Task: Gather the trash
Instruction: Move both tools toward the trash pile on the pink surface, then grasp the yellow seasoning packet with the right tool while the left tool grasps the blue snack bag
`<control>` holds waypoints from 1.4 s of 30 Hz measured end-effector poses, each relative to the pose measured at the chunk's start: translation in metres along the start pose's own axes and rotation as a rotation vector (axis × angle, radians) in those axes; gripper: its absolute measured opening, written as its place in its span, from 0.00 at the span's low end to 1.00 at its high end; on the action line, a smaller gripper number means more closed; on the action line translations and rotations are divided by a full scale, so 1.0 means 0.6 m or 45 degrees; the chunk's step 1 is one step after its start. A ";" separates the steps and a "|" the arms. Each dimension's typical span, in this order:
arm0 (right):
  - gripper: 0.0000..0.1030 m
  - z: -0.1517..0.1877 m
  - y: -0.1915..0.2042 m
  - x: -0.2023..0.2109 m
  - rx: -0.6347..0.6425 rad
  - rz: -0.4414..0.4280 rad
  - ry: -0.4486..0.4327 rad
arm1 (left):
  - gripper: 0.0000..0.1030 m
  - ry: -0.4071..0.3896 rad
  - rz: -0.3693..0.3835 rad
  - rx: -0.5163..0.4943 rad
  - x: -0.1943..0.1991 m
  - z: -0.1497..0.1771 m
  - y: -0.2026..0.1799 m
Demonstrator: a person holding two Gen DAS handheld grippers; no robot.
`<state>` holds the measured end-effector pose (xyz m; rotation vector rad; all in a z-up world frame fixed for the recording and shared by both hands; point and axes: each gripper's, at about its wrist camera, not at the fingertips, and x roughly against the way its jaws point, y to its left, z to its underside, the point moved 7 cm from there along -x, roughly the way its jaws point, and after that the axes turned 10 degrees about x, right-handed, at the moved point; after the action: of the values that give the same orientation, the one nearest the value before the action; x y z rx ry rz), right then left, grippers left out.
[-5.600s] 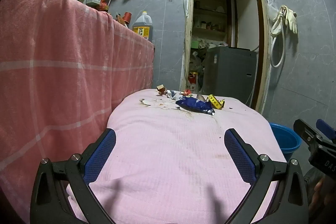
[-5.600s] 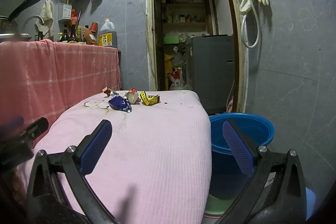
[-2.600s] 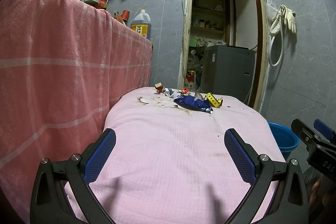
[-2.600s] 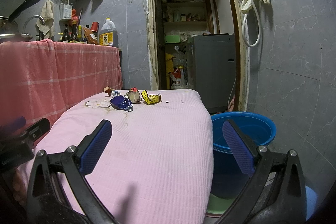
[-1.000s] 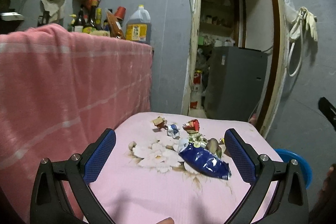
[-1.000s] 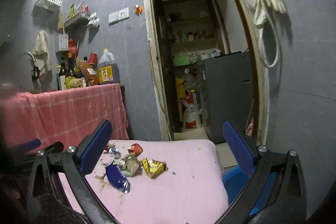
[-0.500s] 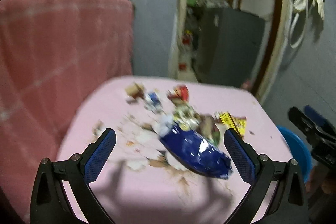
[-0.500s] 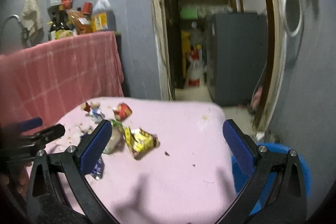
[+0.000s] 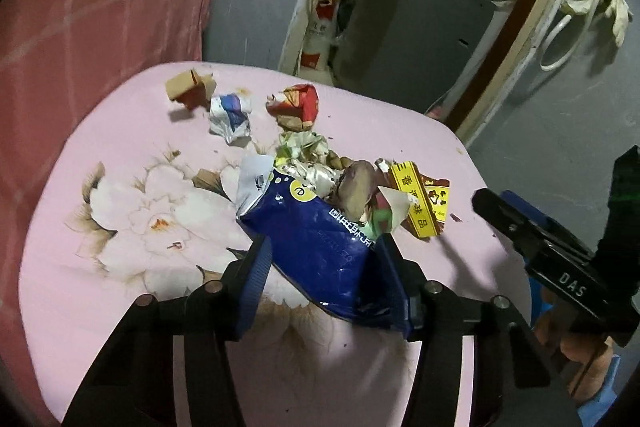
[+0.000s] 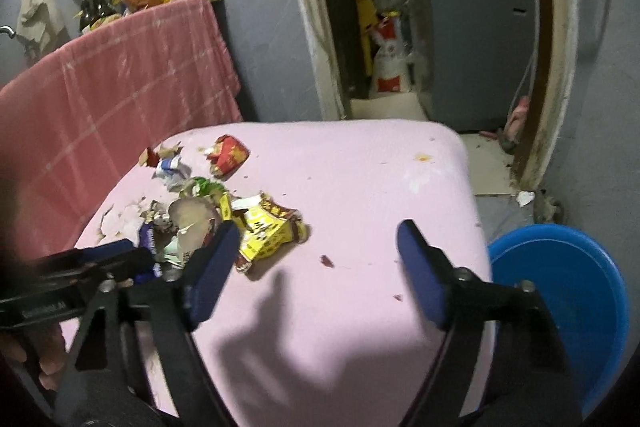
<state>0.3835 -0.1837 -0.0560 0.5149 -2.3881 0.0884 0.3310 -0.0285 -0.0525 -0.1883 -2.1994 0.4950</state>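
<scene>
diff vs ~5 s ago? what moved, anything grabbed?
Both hand-held grippers advanced from the near end of the pink table to the trash pile. The left hand-held gripper narrowed and now straddles the crumpled blue snack bag; contact looks likely, not certain. The right hand-held gripper stays open, empty. Trash and blue plastic bucket unmoved.

1. The blue bag [image 9: 316, 247] at frame centre is glossy, crinkled plastic film.
2. The pink cloth [image 9: 132, 131] beneath is matt and woven, with a printed flower.
3. The yellow wrapper [image 10: 266, 225] is creased and shiny.
4. The blue basin [image 10: 560, 295] at lower right is smooth plastic.
</scene>
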 end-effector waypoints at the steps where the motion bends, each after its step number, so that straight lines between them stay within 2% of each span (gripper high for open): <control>1: 0.69 -0.001 0.004 -0.007 -0.001 -0.034 0.014 | 0.46 0.005 0.007 0.009 -0.001 -0.001 0.000; 6: 0.67 -0.006 0.025 -0.033 0.015 -0.113 0.060 | 0.42 0.041 0.035 0.086 -0.003 -0.004 0.003; 13: 0.60 0.003 0.046 -0.061 0.062 -0.137 0.132 | 0.27 0.045 0.032 0.144 0.000 -0.002 0.012; 17: 0.50 0.009 0.049 -0.076 0.061 -0.145 0.162 | 0.10 0.048 0.016 0.178 -0.002 -0.001 0.028; 23: 0.38 0.011 0.049 -0.076 0.063 -0.141 0.159 | 0.02 0.048 0.021 0.190 -0.002 0.001 0.034; 25: 0.33 0.011 0.048 -0.075 0.061 -0.146 0.156 | 0.01 0.048 0.019 0.189 0.000 0.002 0.033; 35: 0.32 0.019 0.049 -0.060 0.062 -0.136 0.119 | 0.00 0.026 0.044 0.216 0.020 0.017 0.039; 42: 0.32 0.026 0.040 -0.010 0.033 -0.112 0.003 | 0.00 -0.068 0.080 0.161 0.049 0.020 0.025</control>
<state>0.3689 -0.1630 -0.0696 0.6311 -2.3610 0.0805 0.3026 -0.0097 -0.0444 -0.1786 -2.2108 0.6791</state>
